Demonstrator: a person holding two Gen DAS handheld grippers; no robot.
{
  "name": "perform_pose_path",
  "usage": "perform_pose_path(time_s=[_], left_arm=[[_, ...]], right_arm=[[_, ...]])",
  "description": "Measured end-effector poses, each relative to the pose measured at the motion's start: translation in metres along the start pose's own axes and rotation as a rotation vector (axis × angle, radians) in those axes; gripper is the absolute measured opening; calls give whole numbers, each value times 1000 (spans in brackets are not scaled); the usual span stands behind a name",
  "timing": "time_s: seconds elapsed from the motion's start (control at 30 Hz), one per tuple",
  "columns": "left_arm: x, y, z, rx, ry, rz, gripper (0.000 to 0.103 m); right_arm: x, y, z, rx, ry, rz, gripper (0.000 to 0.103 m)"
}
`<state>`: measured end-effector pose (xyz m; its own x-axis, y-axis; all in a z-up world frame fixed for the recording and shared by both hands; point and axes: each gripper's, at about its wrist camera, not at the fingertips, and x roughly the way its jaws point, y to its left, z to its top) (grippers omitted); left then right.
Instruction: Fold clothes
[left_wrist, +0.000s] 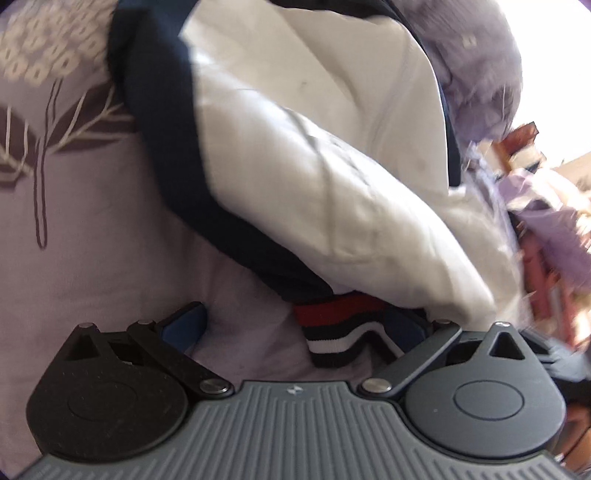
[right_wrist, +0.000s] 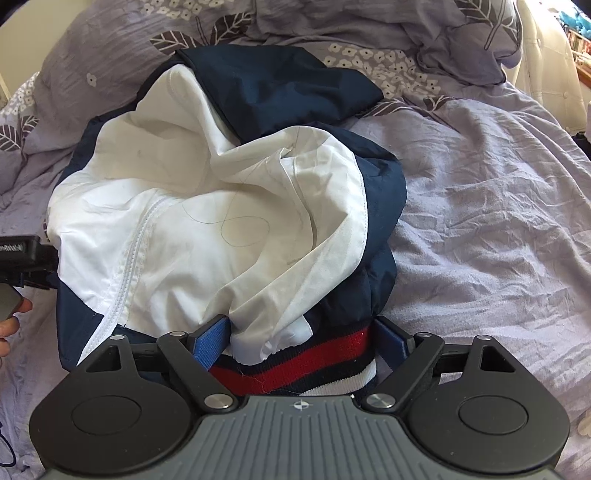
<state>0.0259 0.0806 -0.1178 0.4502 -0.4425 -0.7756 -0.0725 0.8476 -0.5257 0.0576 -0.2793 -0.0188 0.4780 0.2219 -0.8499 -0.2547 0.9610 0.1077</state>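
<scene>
A navy and white jacket (right_wrist: 229, 206) lies bunched on the purple bed sheet (right_wrist: 487, 229), white lining up. Its striped red, white and navy hem band (right_wrist: 295, 362) sits between the blue pads of my right gripper (right_wrist: 299, 343), whose jaws stand wide around it, not pinching. In the left wrist view the jacket (left_wrist: 314, 177) fills the middle, and a piece of striped band (left_wrist: 336, 332) lies between the wide-open jaws of my left gripper (left_wrist: 295, 328), nearer the right pad. The left gripper also shows at the right wrist view's left edge (right_wrist: 22, 258).
A purple floral duvet (right_wrist: 332, 48) and pillows are heaped behind the jacket. A cream headboard or wall (right_wrist: 546, 66) stands at the far right. Reddish wooden furniture (left_wrist: 546, 258) shows blurred at the right of the left wrist view.
</scene>
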Motion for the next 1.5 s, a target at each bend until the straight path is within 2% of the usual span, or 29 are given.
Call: perform_pose_path(time_s=[0.13,0.23,0.33,0.4,0.47,0.5,0.6,0.7,0.77,0.83,0.87,0.9,1.0,1.07,1.1,1.17,1.3,1.37,1.43,1.47,1.5], left_arm=[[3,-24,-10,113,-8,121,99],[-5,-30,-17,125,-33,142,91],[-14,-39,-19,128,-62,169,73],[-18,-35,-16,129,-86,174,51],[-24,-32,-8,113,-109,168,38],[-25,-34,0,106,-120,164,27],[-37,-30,10,81,-150,118,12],[-49,-42,22,87,-200,54,10],[-50,-42,27,103,-191,59,10],[-48,-41,31,114,-176,69,18],[-37,-34,31,95,-132,94,27],[-27,-27,31,73,-89,113,44],[4,8,23,-51,7,81,62],[8,24,21,-149,-30,19,67],[8,27,22,-165,-45,-5,71],[12,24,26,-121,-89,0,76],[13,-4,21,99,-197,104,76],[11,-16,11,179,-258,112,76],[17,-18,9,186,-215,50,74],[22,-17,11,160,-179,26,68],[25,-15,12,131,-168,12,54]], right_arm=[[2,2,0,-8,3,-7,86],[2,2,0,-10,3,-9,86],[1,2,0,-7,3,-8,86],[-1,3,1,-1,-1,-9,86],[-4,3,1,6,-11,-10,84],[-5,2,0,8,-15,-9,83],[-9,0,0,11,-24,-4,81],[-9,-2,1,13,-25,-3,81],[-7,-2,2,14,-21,-5,81],[-5,-1,2,15,-16,-11,81],[-4,0,3,16,-14,-14,82],[-4,0,3,16,-13,-14,83],[-2,0,2,16,-12,-14,83],[-1,0,2,17,-12,-14,83],[-1,0,2,17,-11,-14,83],[1,0,2,17,-11,-15,83],[2,2,1,15,-11,-19,84],[3,3,1,8,-11,-25,84],[4,4,0,5,-10,-29,85],[4,5,1,5,-9,-30,85],[5,5,1,7,-10,-30,85]])
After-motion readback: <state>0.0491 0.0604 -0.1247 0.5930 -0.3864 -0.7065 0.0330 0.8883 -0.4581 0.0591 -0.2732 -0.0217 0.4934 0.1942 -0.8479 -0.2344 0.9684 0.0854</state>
